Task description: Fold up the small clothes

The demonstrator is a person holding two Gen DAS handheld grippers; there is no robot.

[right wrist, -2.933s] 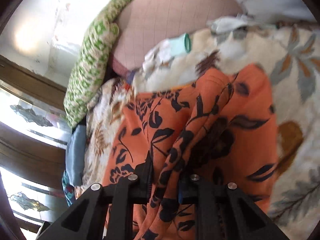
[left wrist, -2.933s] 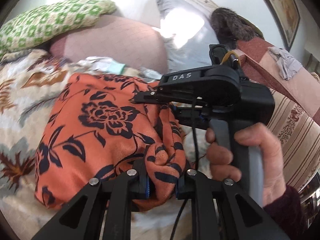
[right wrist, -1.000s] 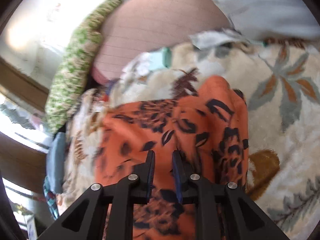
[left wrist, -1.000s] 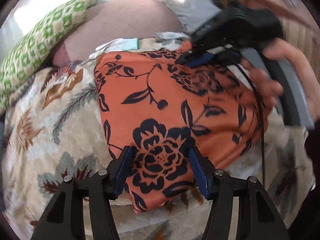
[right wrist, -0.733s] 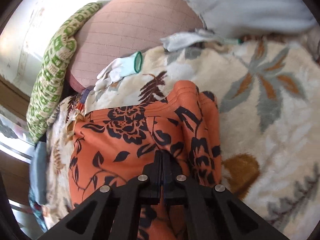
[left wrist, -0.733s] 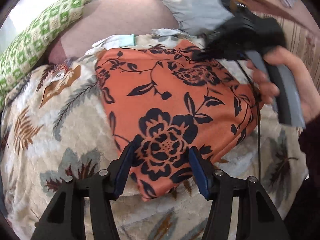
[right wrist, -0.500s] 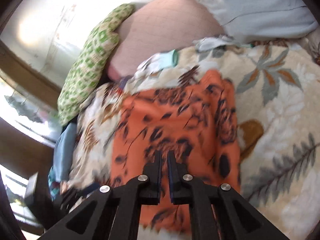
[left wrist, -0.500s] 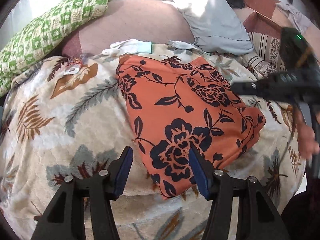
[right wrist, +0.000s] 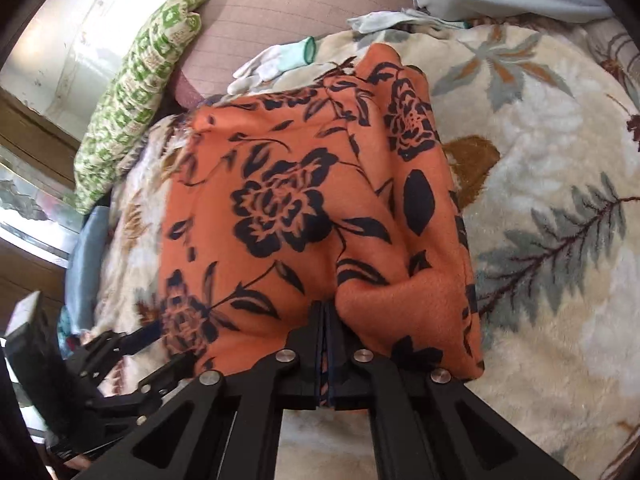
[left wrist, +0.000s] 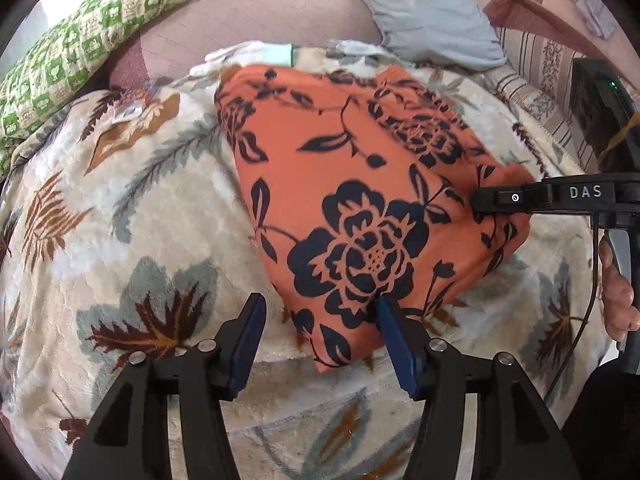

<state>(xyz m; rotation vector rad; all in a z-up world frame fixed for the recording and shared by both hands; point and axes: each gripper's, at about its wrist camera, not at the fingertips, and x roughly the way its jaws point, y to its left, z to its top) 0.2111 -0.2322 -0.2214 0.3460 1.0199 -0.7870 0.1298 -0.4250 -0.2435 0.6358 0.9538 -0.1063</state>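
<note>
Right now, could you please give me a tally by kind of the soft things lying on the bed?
Orange floral garment: 1
White gloves, one beside the garment's far corner, one further back: 2
Pillows, green checked, pink, grey: 3
Leaf-print blanket underneath: 1
Total: 7

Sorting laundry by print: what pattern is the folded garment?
Orange garment with dark navy flowers; clearest in left wrist view.

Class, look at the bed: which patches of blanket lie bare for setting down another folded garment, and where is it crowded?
Bare: blanket between orange cloth and green pillow; blanket beyond the cloth's other side. Crowded: by the pink cushion, where a glove lies.
</note>
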